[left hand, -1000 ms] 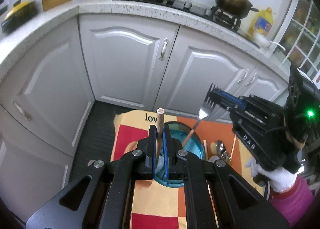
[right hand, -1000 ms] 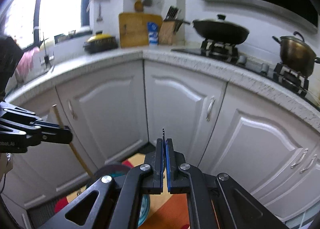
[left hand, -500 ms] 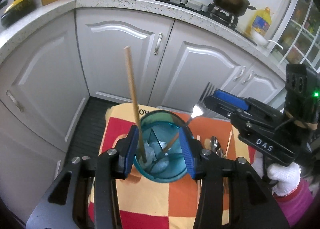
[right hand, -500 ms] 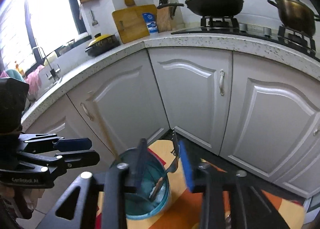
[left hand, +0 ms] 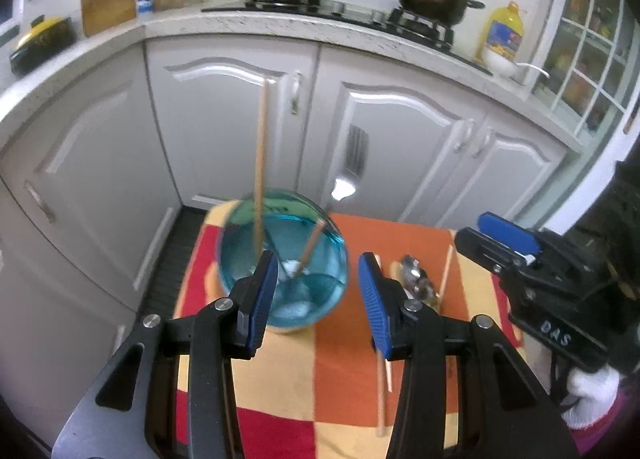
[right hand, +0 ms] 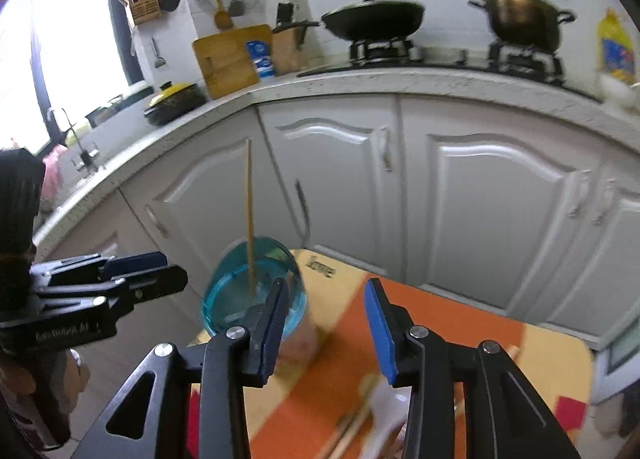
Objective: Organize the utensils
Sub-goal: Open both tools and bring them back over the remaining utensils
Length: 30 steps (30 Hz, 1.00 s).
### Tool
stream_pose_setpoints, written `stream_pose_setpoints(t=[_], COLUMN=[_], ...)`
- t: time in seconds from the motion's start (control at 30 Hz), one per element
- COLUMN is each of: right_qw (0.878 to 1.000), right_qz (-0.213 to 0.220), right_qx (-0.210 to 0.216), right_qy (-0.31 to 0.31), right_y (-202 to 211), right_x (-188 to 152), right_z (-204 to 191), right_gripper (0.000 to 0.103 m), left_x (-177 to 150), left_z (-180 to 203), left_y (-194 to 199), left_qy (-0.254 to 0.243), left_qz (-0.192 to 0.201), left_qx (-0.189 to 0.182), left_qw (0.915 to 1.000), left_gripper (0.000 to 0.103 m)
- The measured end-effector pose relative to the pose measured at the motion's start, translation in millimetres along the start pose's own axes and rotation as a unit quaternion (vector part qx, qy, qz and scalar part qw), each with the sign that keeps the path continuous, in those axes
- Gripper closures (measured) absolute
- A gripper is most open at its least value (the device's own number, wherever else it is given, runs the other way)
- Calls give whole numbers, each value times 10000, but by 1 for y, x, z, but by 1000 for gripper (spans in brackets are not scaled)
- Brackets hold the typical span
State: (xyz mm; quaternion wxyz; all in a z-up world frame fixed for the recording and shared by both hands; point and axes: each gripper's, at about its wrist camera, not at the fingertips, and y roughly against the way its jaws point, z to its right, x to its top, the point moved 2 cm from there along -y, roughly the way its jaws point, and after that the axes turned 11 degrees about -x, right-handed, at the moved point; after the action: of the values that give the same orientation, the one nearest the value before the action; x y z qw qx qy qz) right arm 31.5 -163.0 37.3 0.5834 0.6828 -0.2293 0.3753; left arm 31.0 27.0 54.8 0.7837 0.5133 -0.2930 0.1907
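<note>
Both my hand-held grippers spread, holding nothing, near the blue cup (left hand: 282, 259).
Left hand-held gripper (left hand: 318, 297) and right hand-held gripper (right hand: 328, 329) above the table (left hand: 348, 371); chopstick (left hand: 261, 163) and fork (left hand: 349, 167) stand in the cup.

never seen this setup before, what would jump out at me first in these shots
The blue utensil cup at the near edge of the checkered cloth, with a chopstick and a fork sticking up out of it. Then the left gripper and right gripper, both open and holding nothing, and the loose spoons lying right of the cup.
</note>
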Motion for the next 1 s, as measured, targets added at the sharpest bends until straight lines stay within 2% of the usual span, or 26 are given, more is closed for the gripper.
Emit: stream_pose_setpoints(t=[0.13,0.33,0.47,0.77,1.0], right_qw=[9993,9971,9959,9904,9862], right_qz=[87,-31,-232,-779,-1149], right_qx=[-355,-542,-656,-659,-445], right_qy=[-108,-527,-573,-934,-1108], right_y=[24,45,47,30,-11], right_x=[-19,-43,-59,-100,-126], right_z=[12,35,45,78,91], right_gripper=[61,60,60,56,56], left_x=[-11,-26,-34,-55,-78], left_z=[17,43,55,62,63], left_y=[-10,-21,-29,-51,-81], left_qy=[-87,-288,-401,-371,-281], left_qz=[-94,-183,-263,-624,-1033], left_qx=[-59,-58,-83,-301,-449], left_qw=[9999,9994,9988,9969,9932], left_gripper=[62,62,62,62,62])
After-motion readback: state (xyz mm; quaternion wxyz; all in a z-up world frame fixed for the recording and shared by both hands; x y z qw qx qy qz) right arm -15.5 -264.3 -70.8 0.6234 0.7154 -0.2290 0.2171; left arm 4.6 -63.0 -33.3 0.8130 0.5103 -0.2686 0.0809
